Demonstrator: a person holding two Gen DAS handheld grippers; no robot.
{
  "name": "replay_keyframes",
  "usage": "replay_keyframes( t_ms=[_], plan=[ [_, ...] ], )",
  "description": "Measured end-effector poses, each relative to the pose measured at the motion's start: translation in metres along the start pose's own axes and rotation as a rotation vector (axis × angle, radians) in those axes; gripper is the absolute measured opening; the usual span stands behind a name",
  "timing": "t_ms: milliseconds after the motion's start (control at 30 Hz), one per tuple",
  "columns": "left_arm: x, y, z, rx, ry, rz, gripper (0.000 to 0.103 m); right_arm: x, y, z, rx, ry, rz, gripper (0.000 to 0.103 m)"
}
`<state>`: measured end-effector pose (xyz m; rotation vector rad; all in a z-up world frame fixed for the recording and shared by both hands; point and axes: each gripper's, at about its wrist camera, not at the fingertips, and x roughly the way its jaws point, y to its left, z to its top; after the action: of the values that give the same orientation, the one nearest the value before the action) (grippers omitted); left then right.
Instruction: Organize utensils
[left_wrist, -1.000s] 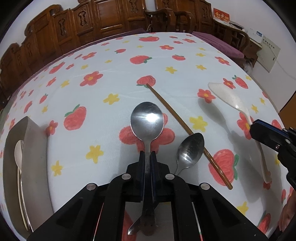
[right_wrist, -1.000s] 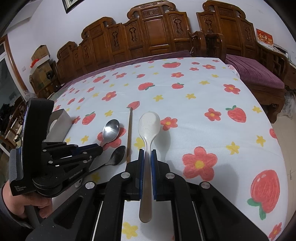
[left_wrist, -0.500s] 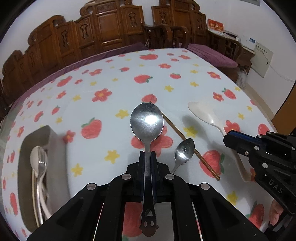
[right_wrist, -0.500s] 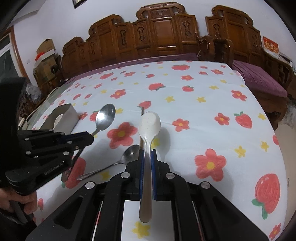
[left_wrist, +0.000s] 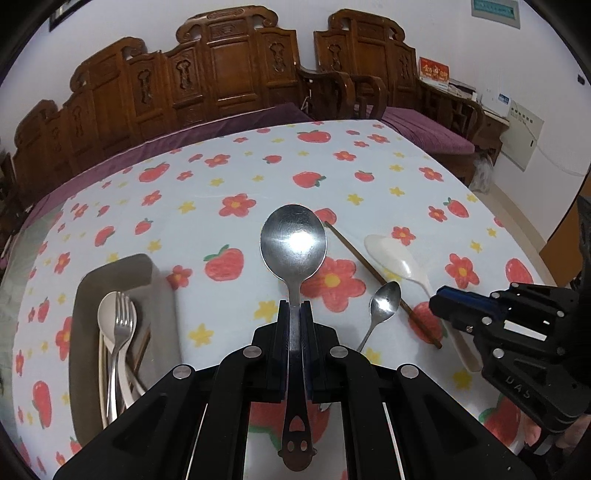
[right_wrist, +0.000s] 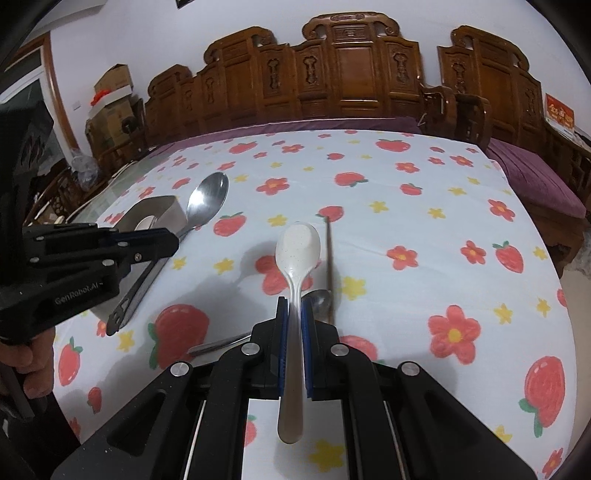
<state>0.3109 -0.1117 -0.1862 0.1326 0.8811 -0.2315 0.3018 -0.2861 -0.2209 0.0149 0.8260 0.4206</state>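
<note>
Mid-carry: my left gripper (left_wrist: 294, 317) clamps the steel spoon (left_wrist: 293, 240), right gripper (right_wrist: 294, 314) the white spoon (right_wrist: 298, 245); next, swing both over the tray (left_wrist: 85, 295) and drop.

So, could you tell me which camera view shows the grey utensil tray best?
The left wrist view: the grey utensil tray is seen from above, its fork and spoons visible inside. In the right wrist view the left gripper largely hides the tray.

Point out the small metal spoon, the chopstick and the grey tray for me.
small metal spoon (left_wrist: 386, 300), left wrist view, on its bowl.
chopstick (left_wrist: 354, 251), left wrist view, on the upper stretch of its shaft.
grey tray (left_wrist: 162, 295), left wrist view, on its right wall.
</note>
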Motion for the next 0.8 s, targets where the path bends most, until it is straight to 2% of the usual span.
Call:
replay_keyframes(
  t_ms=[367,567,800],
  plan=[
    [-0.034,0.012,-0.020,-0.004,-0.041,-0.023,0.005,0.003,0.022,-0.002,-0.042,0.009,0.030,0.009],
    [-0.047,0.023,-0.024,-0.006,-0.063,-0.009,0.005,0.003,0.032,-0.003,-0.059,0.014,0.041,0.009],
    [-0.048,0.058,-0.029,-0.044,-0.069,0.031,0.005,0.005,0.046,-0.005,-0.089,0.021,0.051,0.009]
  ],
)
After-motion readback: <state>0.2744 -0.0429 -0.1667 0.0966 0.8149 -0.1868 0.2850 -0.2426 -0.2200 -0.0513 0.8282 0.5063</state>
